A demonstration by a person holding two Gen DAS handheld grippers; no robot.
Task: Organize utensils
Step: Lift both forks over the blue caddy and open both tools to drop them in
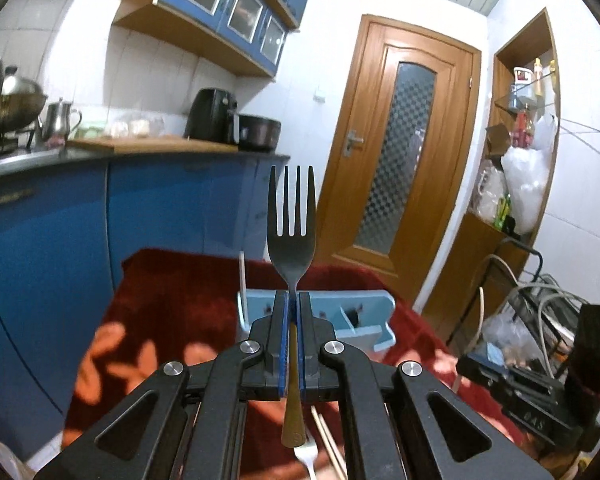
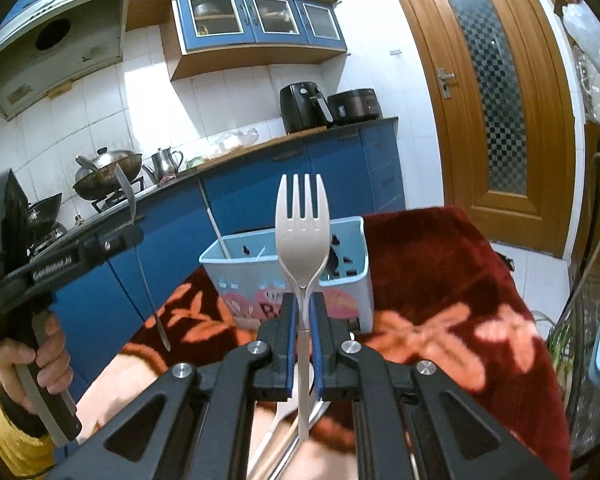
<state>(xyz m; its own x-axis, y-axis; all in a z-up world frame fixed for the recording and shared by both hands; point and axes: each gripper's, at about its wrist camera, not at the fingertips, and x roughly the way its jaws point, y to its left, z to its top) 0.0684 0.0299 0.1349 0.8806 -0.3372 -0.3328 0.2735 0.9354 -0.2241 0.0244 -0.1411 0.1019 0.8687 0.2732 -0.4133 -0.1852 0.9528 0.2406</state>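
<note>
Both forks, light, stiff and slick, stand tines-up above the bench's middle: left jaws clenched on the black fork (image 1: 291, 236) neck, right jaws on the white fork (image 2: 302, 240) neck.

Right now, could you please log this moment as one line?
left tool: shut on black fork | right tool: shut on white fork | blue utensil holder: ahead on red cloth
</note>
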